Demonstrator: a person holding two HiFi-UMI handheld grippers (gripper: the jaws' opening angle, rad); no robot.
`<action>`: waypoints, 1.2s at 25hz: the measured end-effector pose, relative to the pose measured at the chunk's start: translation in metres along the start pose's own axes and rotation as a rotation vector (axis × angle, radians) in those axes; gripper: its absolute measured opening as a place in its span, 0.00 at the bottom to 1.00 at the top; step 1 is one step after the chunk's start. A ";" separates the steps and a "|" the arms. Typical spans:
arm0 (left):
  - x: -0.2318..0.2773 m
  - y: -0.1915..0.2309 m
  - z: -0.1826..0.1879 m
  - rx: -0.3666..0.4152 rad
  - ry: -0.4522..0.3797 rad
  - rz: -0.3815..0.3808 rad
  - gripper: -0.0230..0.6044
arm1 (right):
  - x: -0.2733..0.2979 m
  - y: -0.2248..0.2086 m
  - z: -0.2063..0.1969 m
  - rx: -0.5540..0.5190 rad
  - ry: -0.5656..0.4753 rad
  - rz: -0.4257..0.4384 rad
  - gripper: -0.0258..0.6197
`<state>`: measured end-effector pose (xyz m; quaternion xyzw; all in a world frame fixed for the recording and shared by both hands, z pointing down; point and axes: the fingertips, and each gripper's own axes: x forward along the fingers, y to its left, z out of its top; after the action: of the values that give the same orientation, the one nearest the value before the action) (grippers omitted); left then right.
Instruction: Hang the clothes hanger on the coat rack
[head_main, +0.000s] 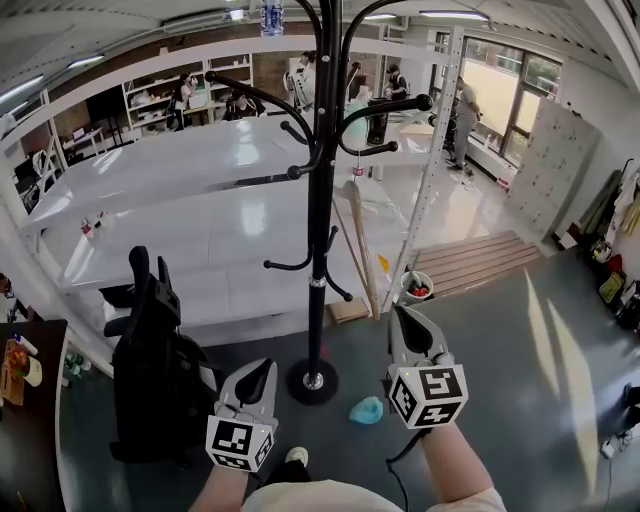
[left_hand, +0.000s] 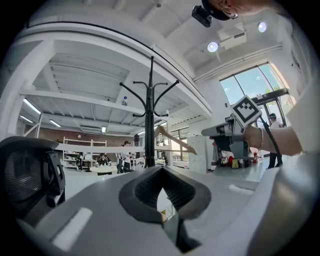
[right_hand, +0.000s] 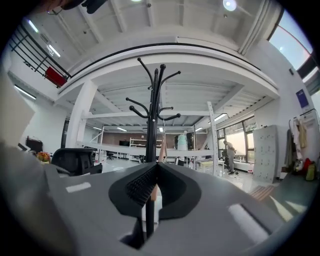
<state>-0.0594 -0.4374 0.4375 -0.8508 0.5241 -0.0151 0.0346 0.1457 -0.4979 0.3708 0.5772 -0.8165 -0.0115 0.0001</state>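
The left tool and right tool are both closed on nothing, the rack ahead between them carrying the hanger.

Bright, even daylight throughout. Windows far ahead and to the right of the right gripper lay pale streaks on the grey floor beside it. A ceiling lamp flares high above the left gripper. Strong fisheye: beams bow, and corners go black in both gripper views. Jaw surfaces nearest the lens are soft; the background is sharp.
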 end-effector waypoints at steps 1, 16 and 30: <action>-0.003 -0.008 0.004 0.008 -0.006 -0.009 0.04 | -0.009 0.003 -0.009 0.003 0.009 0.008 0.08; -0.065 -0.083 0.004 0.025 0.010 -0.027 0.04 | -0.132 0.036 -0.104 0.026 0.113 0.052 0.08; -0.173 -0.099 -0.008 0.003 0.041 -0.036 0.04 | -0.220 0.095 -0.113 0.038 0.133 -0.005 0.08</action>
<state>-0.0501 -0.2388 0.4545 -0.8595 0.5094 -0.0341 0.0250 0.1310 -0.2615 0.4889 0.5788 -0.8132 0.0422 0.0433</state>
